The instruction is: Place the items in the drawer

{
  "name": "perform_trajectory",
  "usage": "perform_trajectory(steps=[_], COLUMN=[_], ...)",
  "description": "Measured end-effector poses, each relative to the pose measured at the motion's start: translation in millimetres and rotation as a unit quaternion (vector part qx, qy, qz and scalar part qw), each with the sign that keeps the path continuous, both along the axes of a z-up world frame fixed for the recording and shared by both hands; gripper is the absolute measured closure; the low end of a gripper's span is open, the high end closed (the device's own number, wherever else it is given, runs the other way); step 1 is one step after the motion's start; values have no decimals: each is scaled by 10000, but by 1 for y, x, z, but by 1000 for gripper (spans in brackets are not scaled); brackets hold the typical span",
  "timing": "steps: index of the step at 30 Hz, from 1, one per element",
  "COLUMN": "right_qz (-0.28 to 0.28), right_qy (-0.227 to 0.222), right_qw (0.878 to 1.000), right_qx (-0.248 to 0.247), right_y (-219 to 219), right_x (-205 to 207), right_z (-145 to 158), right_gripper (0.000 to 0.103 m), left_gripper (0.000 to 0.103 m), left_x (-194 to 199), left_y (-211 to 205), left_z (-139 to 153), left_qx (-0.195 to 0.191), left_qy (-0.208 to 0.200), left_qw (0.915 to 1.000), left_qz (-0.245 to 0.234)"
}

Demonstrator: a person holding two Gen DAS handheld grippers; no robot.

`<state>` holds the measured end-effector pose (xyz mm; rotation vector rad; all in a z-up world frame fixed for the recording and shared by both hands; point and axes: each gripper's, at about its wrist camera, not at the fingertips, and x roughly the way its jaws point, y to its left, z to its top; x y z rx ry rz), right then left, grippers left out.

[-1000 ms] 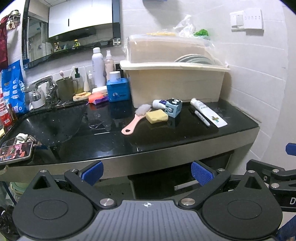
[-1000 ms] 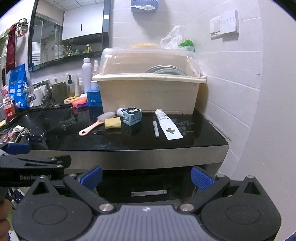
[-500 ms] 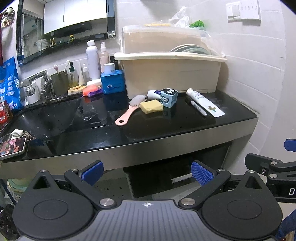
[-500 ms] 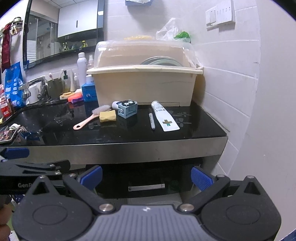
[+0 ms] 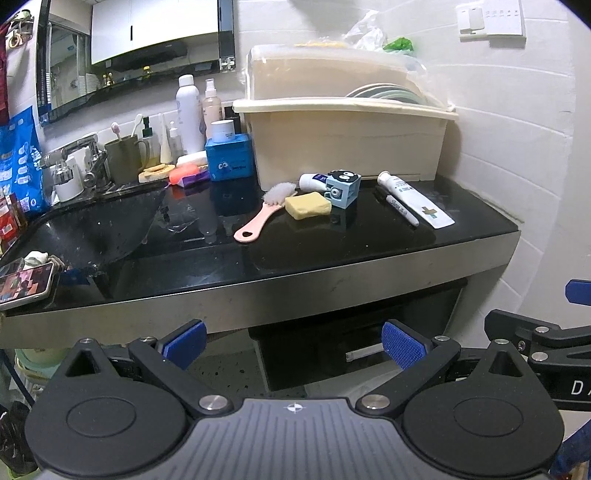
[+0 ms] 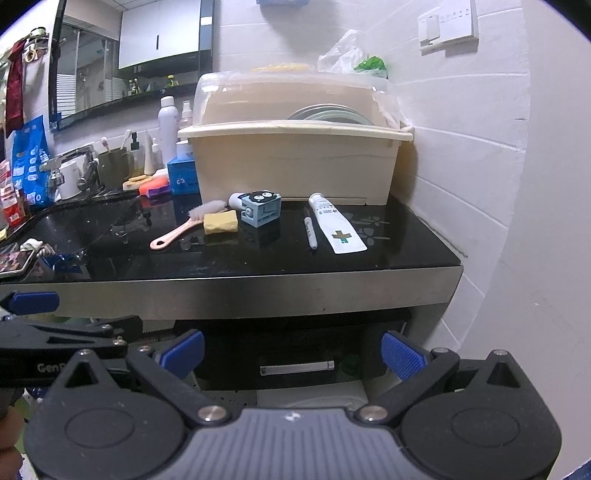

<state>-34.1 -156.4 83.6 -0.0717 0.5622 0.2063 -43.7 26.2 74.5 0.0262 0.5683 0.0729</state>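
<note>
Blue pads tip both pairs of tongs, and each pair stands wide apart with nothing between its fingers. The left gripper [image 5: 293,341] and the right gripper [image 6: 293,352] hang below the edge of the black counter [image 6: 406,251], level with the dark drawer [image 6: 295,350] underneath, which is shut, its one silver handle [image 6: 297,368] facing the right camera squarely. From the left camera the drawer [image 5: 332,354] sits off to the right and the handle [image 5: 364,353] shows only in part.

On the counter lie six loose items, well apart from both grippers: one pink brush [image 6: 184,227], one yellow sponge [image 6: 220,222], one blue cube toy [image 6: 260,213], one small white tube [image 6: 236,200] behind the cube, one marker pen [image 6: 310,232] and one flat white tube with a green cross [image 6: 338,229]. The sponge touches the brush head and sits just beside the cube; the pen lies just beside the cross-marked tube.

Behind them stands one cream dish rack [image 6: 295,162] under a clear lid, with one blue box [image 5: 229,157] to its left.

The left view alone takes in the full sink basin [image 5: 92,229] and the phone [image 5: 26,284] whole; the right view alone shows the blue thing on the wall above [image 6: 282,3]. Each camera catches the other gripper at its edge
</note>
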Motion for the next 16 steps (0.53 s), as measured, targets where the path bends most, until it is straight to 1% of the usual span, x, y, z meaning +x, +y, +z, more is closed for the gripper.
perform_trajectory(steps=[16], right_qz=[87], right_qy=[107], right_qw=[9999], right_qx=[-46], right_y=[8], right_x=[4], right_z=[-8], right_gripper=[0], left_gripper=[1], left_x=[2], left_y=[8], left_z=[-6], left_qx=[0], left_qy=[-10], left_qw=[9999], left_qz=[103])
